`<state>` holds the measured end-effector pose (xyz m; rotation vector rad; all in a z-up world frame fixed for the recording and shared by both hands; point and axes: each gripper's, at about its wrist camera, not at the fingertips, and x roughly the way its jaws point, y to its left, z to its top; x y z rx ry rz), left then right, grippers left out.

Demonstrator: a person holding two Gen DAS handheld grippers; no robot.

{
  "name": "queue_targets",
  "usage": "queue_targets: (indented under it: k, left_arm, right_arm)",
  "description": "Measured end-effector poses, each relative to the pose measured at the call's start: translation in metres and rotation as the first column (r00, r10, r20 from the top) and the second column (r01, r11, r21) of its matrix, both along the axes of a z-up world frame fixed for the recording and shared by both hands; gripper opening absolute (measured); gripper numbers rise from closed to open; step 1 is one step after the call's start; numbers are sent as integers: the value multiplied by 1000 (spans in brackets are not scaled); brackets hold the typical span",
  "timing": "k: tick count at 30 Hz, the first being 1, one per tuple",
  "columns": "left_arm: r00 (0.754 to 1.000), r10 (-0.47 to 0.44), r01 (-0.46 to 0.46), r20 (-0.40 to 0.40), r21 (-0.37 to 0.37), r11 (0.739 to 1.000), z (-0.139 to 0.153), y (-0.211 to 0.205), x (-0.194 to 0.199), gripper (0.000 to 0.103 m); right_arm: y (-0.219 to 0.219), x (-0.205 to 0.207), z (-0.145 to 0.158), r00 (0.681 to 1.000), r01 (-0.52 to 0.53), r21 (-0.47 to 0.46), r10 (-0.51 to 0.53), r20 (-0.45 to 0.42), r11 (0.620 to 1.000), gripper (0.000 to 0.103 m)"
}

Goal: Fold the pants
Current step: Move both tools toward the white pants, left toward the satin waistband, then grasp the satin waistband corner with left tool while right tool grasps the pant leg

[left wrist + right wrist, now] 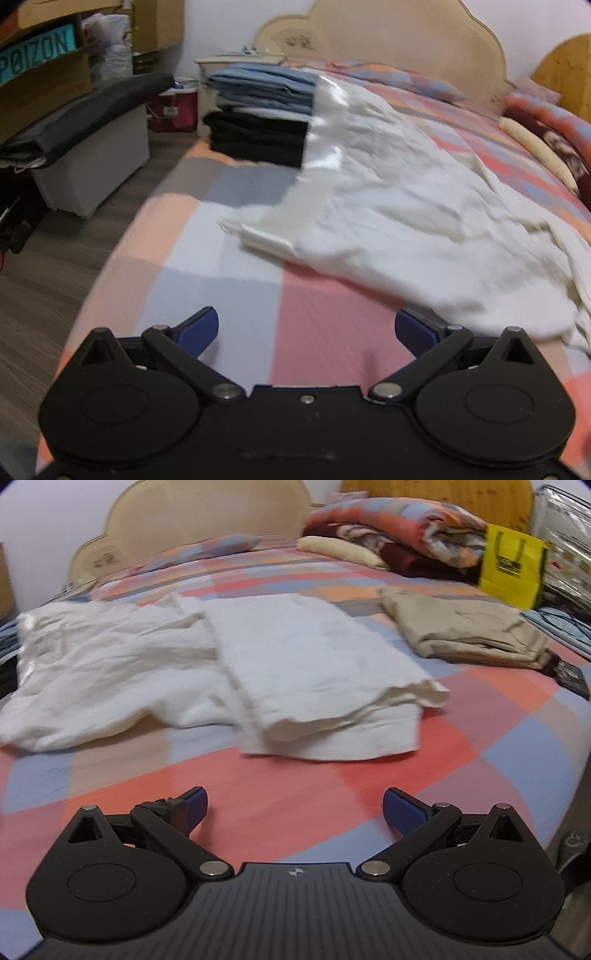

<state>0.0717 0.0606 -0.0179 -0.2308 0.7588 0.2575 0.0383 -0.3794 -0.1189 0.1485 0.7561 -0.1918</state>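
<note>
Covering wide bed [332, 775]: checked sheet [229, 288].

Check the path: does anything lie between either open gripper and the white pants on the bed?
Nothing visible does. Only bare checkered bedsheet separates the right gripper from the white pants, and likewise the left gripper.

Both the left gripper [306, 328] and the right gripper [293, 808] have matte black bodies, round hubs, silver screws and blue ribbed pads [404, 812]; the right one's base is ridged.
</note>
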Motion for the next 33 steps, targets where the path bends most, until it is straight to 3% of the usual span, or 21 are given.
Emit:
queue_targets:
  k: [8,12,18,22,23,24,25,27,28,29,33]
  left_arm:
    - [992,125,-125,0,-75,989,-7,31,35,103]
    - [988,151,-152,-11,-74,986,-16,34,49,103]
    - [989,143,-146,-47,-48,988,-33,24,65,96]
    - [987,159,-160,-30,-53,986,-33,24,68,81]
    - [986,167,-168,-25,-60,984,-32,25,69,74]
    - [985,172,-173,-17,-70,982,-31,26,70,70]
    - [985,174,-174,-5,-83,981,-30,27,71,56]
    - [984,176,-173,12,-111,979,-29,28,72,31]
    - [986,165,-161,20,-138,977,-29,30,73,17]
    - [986,163,-158,22,-160,974,-30,31,75,12]
    - [980,189,-172,61,-222,960,-23,41,68,7]
  right_arm:
    - [-25,13,-6,1000,20,-11,-19,21,1000,103]
    - [-40,21,-7,1000,5,-10,-5,15,1000,103]
    - [-61,31,-9,999,-36,15,36,14,999,103]
    - [-61,29,-8,997,-73,30,72,32,997,103]
    - [-60,29,-7,996,-87,43,85,38,995,98]
    - [-59,30,-7,994,-99,57,97,41,993,80]
    - [-58,31,-6,994,-105,61,102,41,993,72]
    - [-56,34,-4,993,-115,55,113,40,992,34]
    - [-55,37,-3,992,-127,63,124,36,990,28]
    - [-55,39,-3,990,-136,70,134,32,988,19]
    - [-55,42,4,985,-170,40,169,14,985,13]
